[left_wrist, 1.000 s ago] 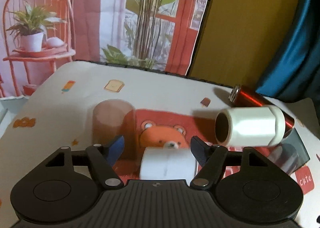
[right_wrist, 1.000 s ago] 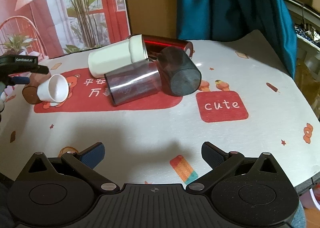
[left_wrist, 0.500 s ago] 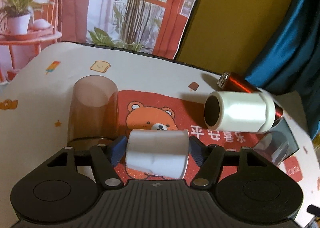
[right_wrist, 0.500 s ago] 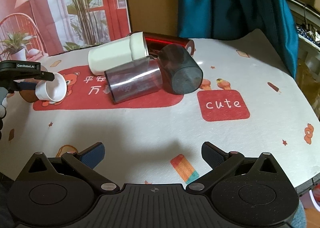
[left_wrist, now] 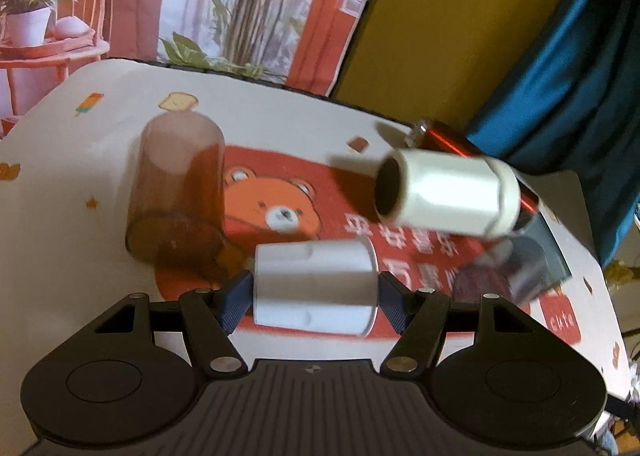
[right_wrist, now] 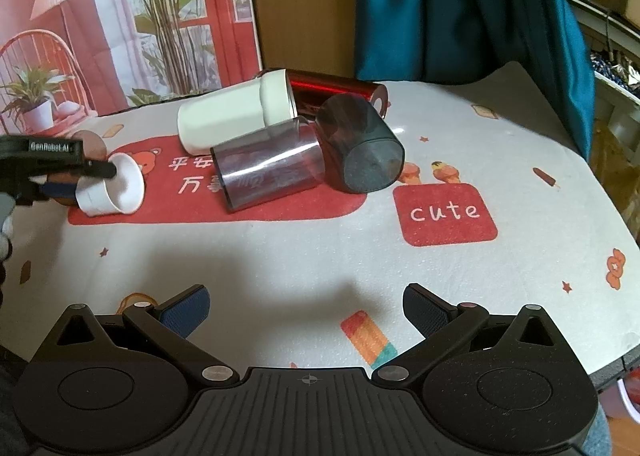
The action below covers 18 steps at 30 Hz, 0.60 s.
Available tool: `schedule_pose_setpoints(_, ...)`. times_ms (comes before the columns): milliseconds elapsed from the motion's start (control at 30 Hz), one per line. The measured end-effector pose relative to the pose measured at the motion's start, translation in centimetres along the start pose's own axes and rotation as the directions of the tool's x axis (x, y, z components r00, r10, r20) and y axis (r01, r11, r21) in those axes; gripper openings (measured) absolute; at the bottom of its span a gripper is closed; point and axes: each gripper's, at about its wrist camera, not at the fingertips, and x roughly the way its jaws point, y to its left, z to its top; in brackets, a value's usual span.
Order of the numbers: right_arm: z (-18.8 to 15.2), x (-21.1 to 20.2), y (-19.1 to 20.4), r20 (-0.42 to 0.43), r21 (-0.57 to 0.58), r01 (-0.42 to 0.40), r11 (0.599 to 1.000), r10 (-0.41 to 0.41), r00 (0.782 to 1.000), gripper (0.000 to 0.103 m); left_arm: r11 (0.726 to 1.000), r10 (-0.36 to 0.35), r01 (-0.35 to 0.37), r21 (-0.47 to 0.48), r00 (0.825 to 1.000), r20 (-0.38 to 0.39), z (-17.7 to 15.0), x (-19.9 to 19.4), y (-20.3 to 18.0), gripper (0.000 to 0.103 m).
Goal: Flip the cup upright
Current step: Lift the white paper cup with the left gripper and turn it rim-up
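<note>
A small white paper cup (left_wrist: 316, 288) lies sideways between the fingers of my left gripper (left_wrist: 316, 298), mouth to the right. The gripper is shut on it, one pad on its base, the other at its rim. The right wrist view shows the same cup (right_wrist: 114, 186) at the far left of the table, held by the left gripper (right_wrist: 76, 178), tilted with its mouth toward the camera. My right gripper (right_wrist: 306, 306) is open and empty over the front of the table.
A brown translucent cup (left_wrist: 176, 192) lies just left of the held cup. A white tumbler (right_wrist: 232, 114), a red bottle (right_wrist: 336, 86), a clear grey cup (right_wrist: 268, 168) and a dark cup (right_wrist: 360, 144) lie on their sides in a cluster mid-table. A teal curtain (right_wrist: 460, 4) hangs behind.
My left gripper closed on the white cup and has moved with it; the cup's mouth now faces right. The brown cup now lies on its side. The right gripper has not moved.
</note>
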Motion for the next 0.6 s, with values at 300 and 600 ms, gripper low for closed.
schedule_pose_setpoints(300,-0.2,-1.0,-0.3,0.020,0.007,-0.007,1.000,0.007,1.000,0.103,0.997,-0.067,0.066,-0.028,0.996,-0.063,-3.7,-1.8,-3.3,0.070)
schedule_pose_setpoints(600,-0.6,-1.1,-1.1,-0.010,0.031,-0.021,0.999,0.021,1.000,0.103,0.984,-0.165,0.172,0.045,0.978,-0.129,-5.4,-2.9,-6.5,0.077)
